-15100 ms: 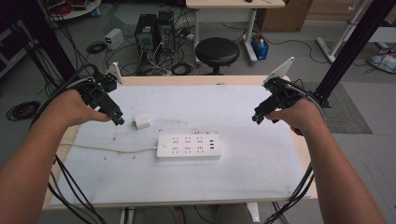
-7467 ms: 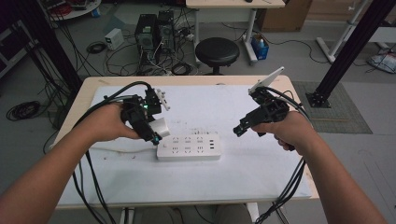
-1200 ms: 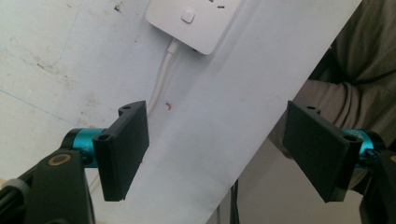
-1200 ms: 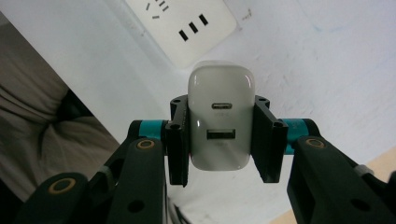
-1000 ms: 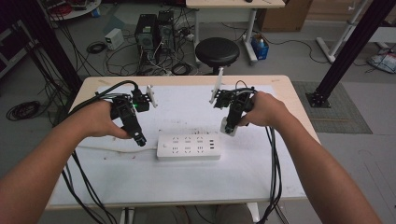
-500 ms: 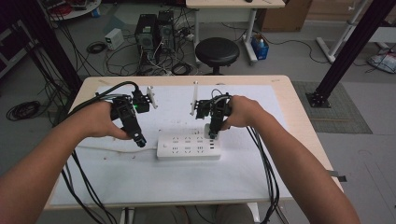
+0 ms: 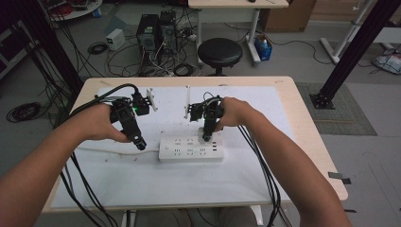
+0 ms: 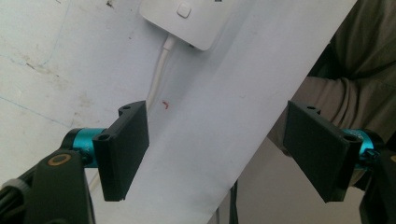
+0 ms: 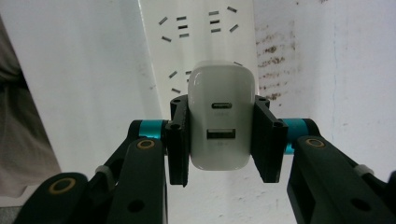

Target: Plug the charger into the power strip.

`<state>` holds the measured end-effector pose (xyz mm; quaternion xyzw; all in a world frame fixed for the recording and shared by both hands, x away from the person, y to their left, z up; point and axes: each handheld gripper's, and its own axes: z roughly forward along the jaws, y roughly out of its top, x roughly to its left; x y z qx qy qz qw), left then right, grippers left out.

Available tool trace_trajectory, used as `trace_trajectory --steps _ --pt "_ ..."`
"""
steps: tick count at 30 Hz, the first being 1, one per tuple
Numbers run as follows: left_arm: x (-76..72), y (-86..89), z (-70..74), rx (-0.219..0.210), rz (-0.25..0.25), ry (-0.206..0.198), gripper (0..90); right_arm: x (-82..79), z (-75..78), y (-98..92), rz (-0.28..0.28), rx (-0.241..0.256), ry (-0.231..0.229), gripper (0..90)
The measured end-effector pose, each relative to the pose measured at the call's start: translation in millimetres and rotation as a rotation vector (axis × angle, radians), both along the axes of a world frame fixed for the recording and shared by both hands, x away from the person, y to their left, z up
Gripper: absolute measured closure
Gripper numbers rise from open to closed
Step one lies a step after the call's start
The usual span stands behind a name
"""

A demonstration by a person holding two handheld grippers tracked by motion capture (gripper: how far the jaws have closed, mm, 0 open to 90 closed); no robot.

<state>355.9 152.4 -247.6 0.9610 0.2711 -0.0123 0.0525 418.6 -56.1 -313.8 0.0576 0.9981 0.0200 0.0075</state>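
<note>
A white power strip (image 7: 190,149) lies across the middle of the table, its cord running off to the left. My right gripper (image 9: 222,133) is shut on a white USB charger (image 9: 221,121) and holds it over the strip's sockets (image 9: 196,28). In the high view the right gripper (image 7: 207,137) points down at the strip's right part. My left gripper (image 7: 141,144) stands open just left of the strip's cord end (image 8: 186,18), its jaws wide apart with nothing between them.
White paper (image 7: 142,184) covers the wooden table (image 7: 302,127). Cables trail from both grippers off the table's near edge. Beyond the far edge stand a black stool (image 7: 219,49), computer boxes and loose cables on the floor.
My right gripper has carried the charger left and down from the table's right side to just above the power strip. The left gripper has stayed put beside the strip.
</note>
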Motion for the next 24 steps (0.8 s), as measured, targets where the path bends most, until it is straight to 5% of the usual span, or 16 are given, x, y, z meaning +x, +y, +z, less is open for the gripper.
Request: trace_trajectory --steps 24 --pt "2.6 3.5 -8.1 0.001 -0.011 0.01 23.2 9.1 -25.7 13.2 0.068 -0.024 -0.004 62.3"
